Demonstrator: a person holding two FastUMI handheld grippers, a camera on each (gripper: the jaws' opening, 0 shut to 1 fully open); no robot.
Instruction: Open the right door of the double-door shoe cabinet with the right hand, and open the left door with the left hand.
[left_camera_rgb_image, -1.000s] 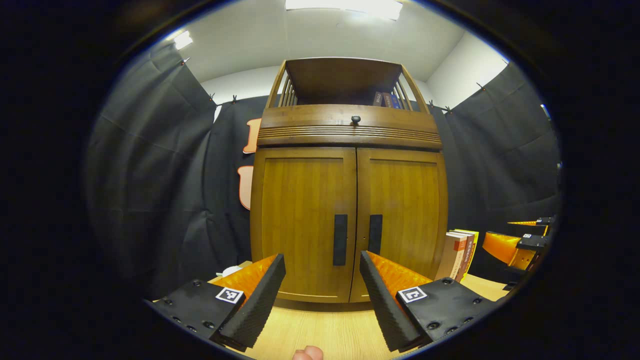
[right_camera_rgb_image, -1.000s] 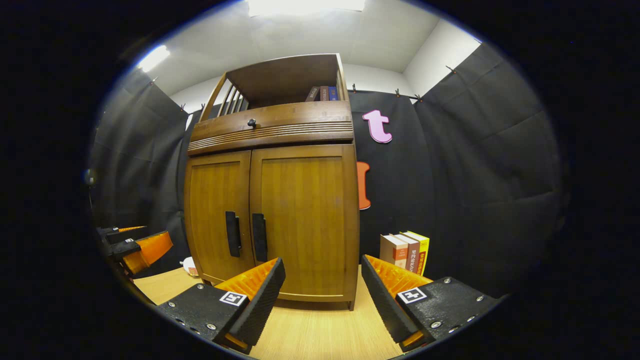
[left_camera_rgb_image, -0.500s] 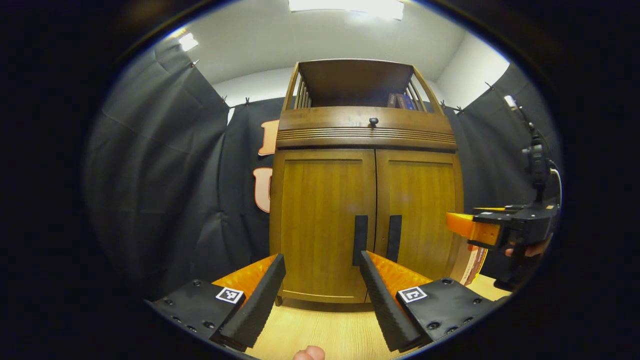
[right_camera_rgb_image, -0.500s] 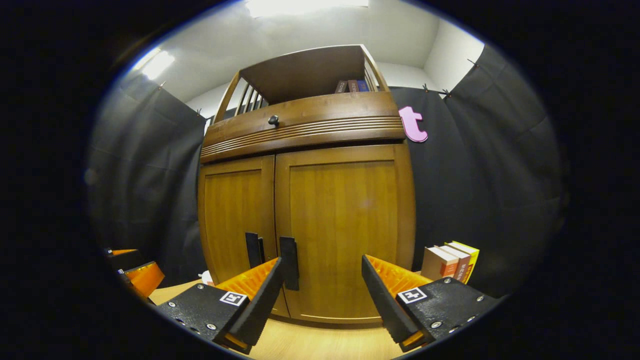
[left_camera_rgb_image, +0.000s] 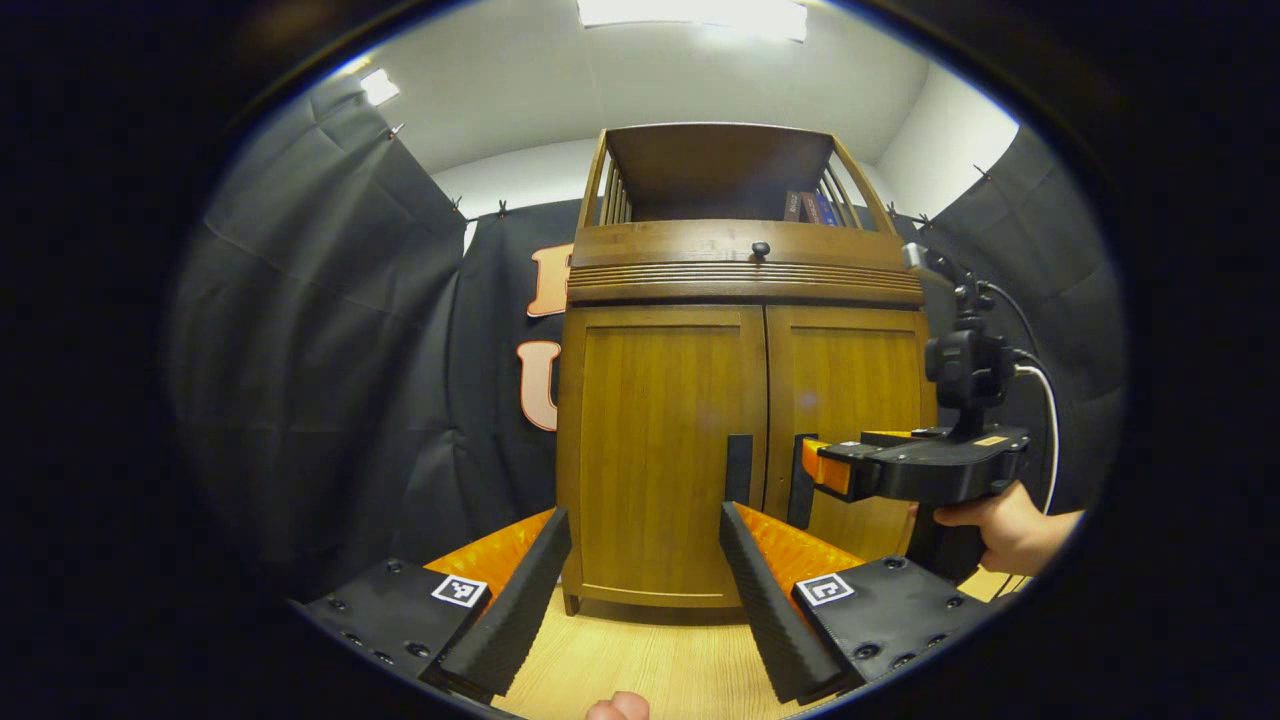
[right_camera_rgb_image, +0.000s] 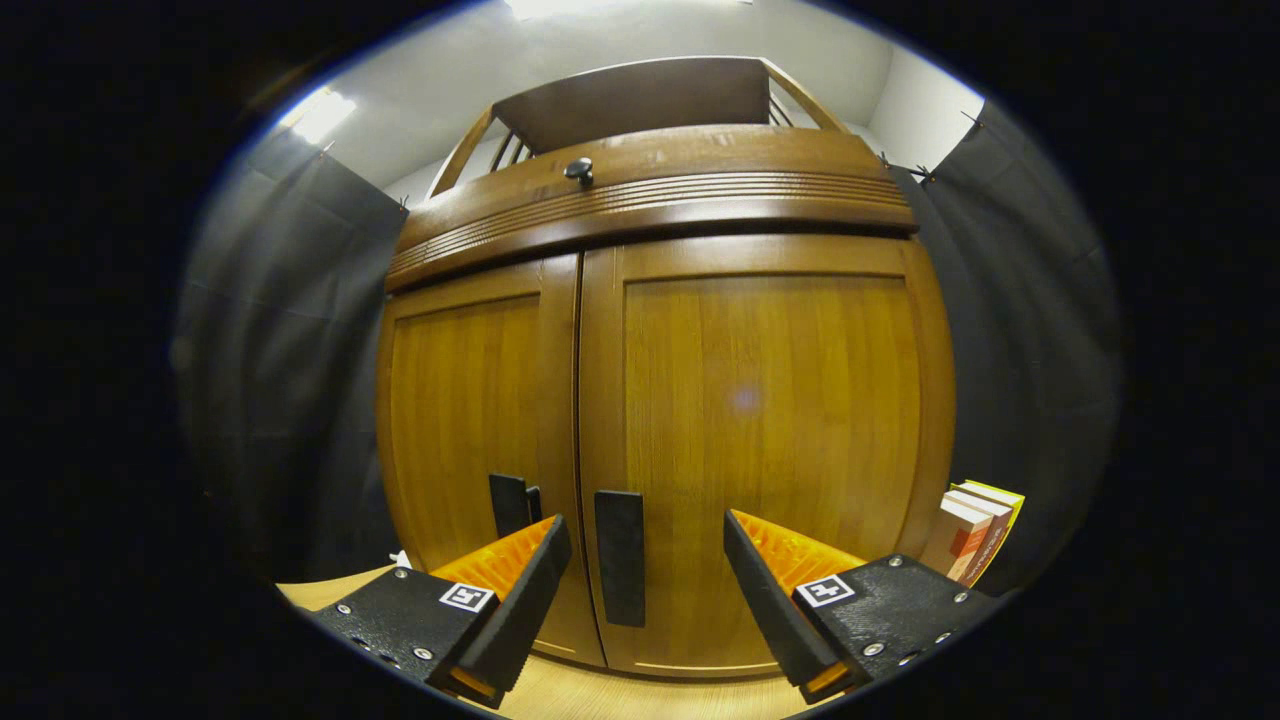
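In the left gripper view, the left gripper (left_camera_rgb_image: 645, 560) is spread wide and empty above the wooden tabletop (left_camera_rgb_image: 650, 665), facing the shoe cabinet (left_camera_rgb_image: 745, 400), whose left door (left_camera_rgb_image: 660, 450) and right door (left_camera_rgb_image: 850, 430) are both closed. The right gripper (left_camera_rgb_image: 815, 468), held by a hand (left_camera_rgb_image: 1010, 525), sits at the right door's handle (left_camera_rgb_image: 798, 495). In the right gripper view, the right gripper (right_camera_rgb_image: 645, 560) is wide open, the black handle (right_camera_rgb_image: 620, 557) standing between its fingers, untouched. Books (right_camera_rgb_image: 975, 545) stand beside the cabinet.
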